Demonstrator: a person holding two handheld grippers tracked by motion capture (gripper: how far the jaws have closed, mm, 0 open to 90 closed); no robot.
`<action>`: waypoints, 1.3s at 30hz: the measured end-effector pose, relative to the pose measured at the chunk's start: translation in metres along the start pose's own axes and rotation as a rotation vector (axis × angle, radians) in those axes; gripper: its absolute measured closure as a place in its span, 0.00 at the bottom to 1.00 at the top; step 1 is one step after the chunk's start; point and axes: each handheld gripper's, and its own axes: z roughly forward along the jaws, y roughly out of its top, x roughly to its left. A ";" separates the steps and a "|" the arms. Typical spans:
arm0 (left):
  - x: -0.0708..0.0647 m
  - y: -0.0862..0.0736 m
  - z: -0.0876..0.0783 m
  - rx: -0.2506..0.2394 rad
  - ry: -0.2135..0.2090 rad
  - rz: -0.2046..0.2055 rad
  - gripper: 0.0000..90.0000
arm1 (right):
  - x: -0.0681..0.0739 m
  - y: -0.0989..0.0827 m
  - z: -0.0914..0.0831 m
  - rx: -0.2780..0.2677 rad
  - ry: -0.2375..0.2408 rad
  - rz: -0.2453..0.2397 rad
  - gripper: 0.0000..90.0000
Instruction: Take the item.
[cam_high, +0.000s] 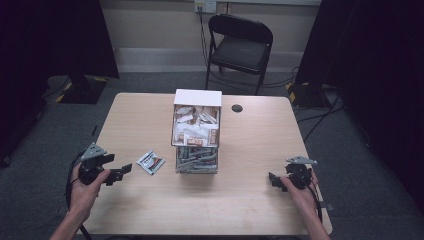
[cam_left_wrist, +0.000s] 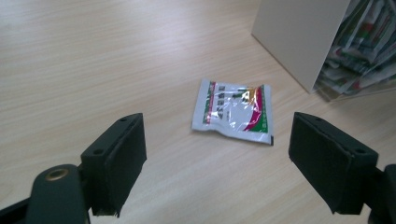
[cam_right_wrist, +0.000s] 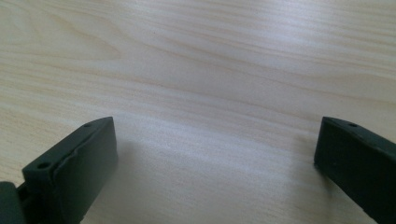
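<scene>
One flat white foil sachet (cam_left_wrist: 233, 111) lies alone beside one sachet-filled box (cam_high: 197, 131); two black grippers, left (cam_left_wrist: 215, 170) and right (cam_right_wrist: 215, 172), gape, released, over the pale wooden table (cam_high: 240, 200).

Print on the sachet (cam_left_wrist: 232, 109) lying on the table is too blurred to read in the left gripper view. At two o'clock there, the white box (cam_left_wrist: 299, 37) and its packets (cam_left_wrist: 362, 51) run off the frame's edge, their labels illegible.

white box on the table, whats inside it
The white box holds stacked packets, whitish with brown print above and greenish below. Anything behind or beneath those front packets is covered.
</scene>
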 end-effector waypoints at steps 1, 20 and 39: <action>0.000 -0.002 -0.002 0.003 0.003 0.002 0.21 | 0.000 0.000 0.000 0.000 0.000 0.000 0.00; 0.014 -0.057 -0.007 0.125 0.113 -0.063 0.21 | 0.000 0.000 0.000 0.000 0.000 0.000 0.00; 0.012 -0.074 0.015 0.095 0.174 -0.044 0.14 | 0.000 0.000 0.000 -0.001 -0.002 0.000 0.00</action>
